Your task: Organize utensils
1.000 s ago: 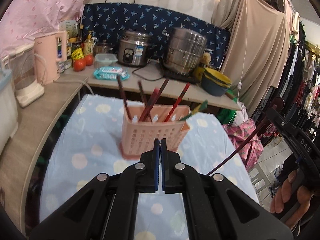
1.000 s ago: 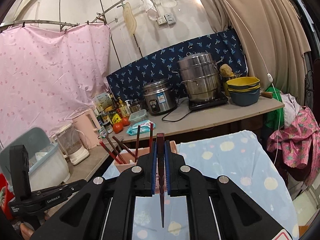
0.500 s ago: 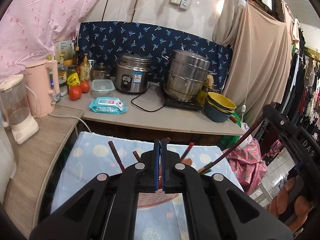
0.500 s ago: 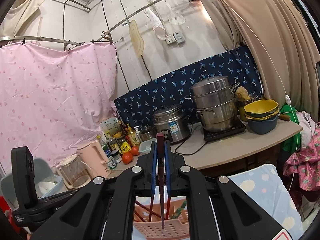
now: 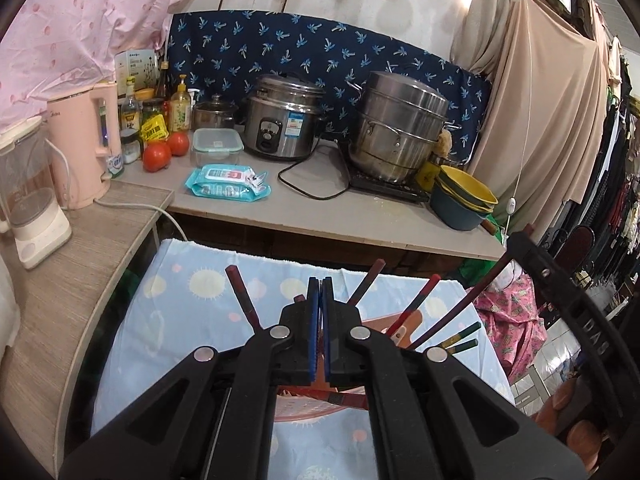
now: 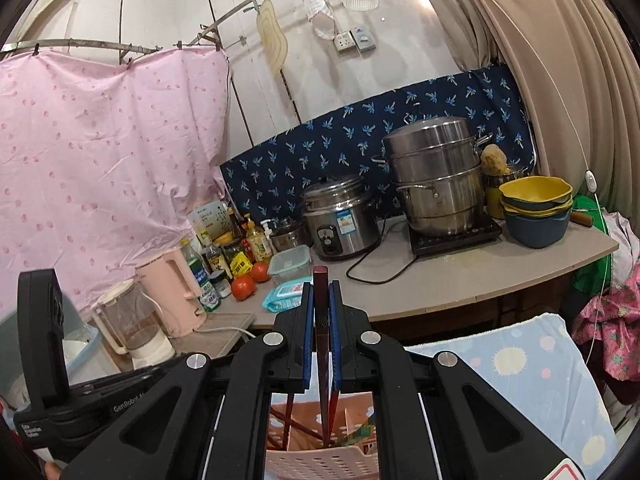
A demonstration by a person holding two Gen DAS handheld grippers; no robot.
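Note:
A pink perforated utensil basket (image 6: 320,460) stands on the blue patterned tablecloth (image 6: 532,368), right below both grippers. Several dark red chopsticks (image 5: 240,292) lean upright in it. My right gripper (image 6: 321,296) is shut on one dark red chopstick (image 6: 321,276), held nearly upright with its lower end down inside the basket. My left gripper (image 5: 319,292) is shut with nothing between its pads and hovers over the basket (image 5: 316,404), hiding most of it. In the left wrist view the right gripper (image 5: 560,288) shows at the right with its chopstick (image 5: 480,292) slanting into the basket.
A counter (image 5: 320,208) behind the table holds a rice cooker (image 5: 284,120), a steamer pot (image 5: 400,128), stacked bowls (image 5: 464,200), a wipes pack (image 5: 226,184), tomatoes (image 5: 156,156) and bottles. A pink kettle (image 5: 80,144) and a blender (image 5: 28,184) stand on the left ledge.
Both grippers have moved forward over the basket, which has dropped low in both views. The held chopstick's tip, earlier over the tablecloth, is now inside the basket.

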